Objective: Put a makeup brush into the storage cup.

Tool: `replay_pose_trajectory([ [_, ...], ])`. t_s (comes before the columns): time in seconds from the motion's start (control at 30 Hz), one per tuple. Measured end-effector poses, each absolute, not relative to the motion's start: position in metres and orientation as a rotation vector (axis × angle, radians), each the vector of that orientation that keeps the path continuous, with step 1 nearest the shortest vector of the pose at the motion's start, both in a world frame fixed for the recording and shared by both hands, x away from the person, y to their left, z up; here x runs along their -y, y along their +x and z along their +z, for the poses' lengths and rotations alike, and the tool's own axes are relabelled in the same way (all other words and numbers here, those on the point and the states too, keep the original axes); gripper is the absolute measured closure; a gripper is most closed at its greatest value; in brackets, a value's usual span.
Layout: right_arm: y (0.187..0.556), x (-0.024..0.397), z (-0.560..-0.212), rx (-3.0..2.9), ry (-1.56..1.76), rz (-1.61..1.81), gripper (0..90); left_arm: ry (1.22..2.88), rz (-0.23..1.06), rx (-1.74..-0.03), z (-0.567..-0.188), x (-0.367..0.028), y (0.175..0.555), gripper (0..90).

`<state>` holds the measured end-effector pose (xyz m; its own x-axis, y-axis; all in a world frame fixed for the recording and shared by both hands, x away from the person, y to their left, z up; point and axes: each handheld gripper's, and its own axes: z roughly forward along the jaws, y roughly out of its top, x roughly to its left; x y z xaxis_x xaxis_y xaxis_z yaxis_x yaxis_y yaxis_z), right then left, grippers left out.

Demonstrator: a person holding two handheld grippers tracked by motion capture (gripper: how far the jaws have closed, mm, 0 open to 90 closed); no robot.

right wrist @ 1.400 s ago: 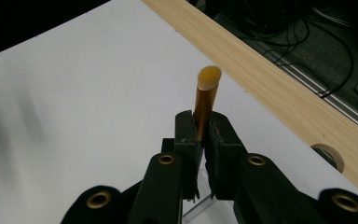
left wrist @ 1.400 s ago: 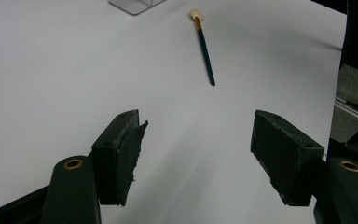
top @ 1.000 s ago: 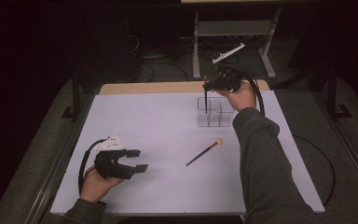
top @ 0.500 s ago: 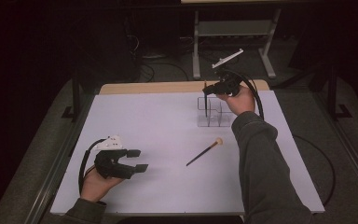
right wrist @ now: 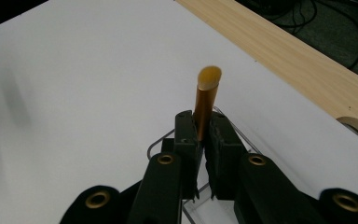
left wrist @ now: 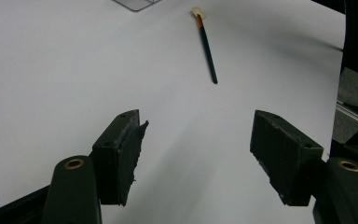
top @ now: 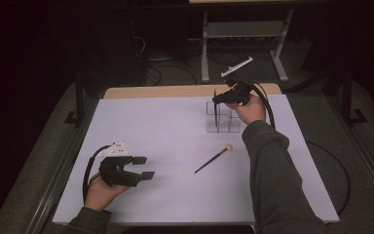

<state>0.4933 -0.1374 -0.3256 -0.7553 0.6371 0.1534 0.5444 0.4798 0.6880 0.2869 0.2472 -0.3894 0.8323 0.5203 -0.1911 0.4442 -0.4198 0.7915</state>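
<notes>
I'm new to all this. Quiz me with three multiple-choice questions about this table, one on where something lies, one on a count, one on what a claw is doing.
1. Where does the loose dark brush with the pale tip lie?
A. inside the holder
B. flat on the white table
C. on the floor

2. How many brushes are in sight?
A. one
B. two
C. four

3. How is the right claw?
A. wide open
B. shut on an amber-handled brush
C. shut on nothing

Answers: 1 B, it rests on the table in front of the clear plastic holder. 2 B, one lies loose and one is gripped. 3 B, its jaws pinch the handle above the holder; the left claw gapes, nothing between its jaws.
</notes>
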Motion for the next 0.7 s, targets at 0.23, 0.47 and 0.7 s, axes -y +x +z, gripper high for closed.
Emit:
replay_pose_trajectory([
  [0.23,0.493,0.139,-0.334,-2.605,1.058,1.103,79.8,2.086,0.11,-0.698,-0.39,-0.246,0.288,33.2],
  [0.47,0.491,0.14,-0.335,-2.606,1.077,1.099,76.6,2.096,0.117,-0.696,-0.39,-0.247,0.288,33.0],
  [0.7,0.489,0.143,-0.333,-2.603,1.06,1.133,74.6,2.1,0.117,-0.703,-0.391,-0.247,0.288,32.9],
])
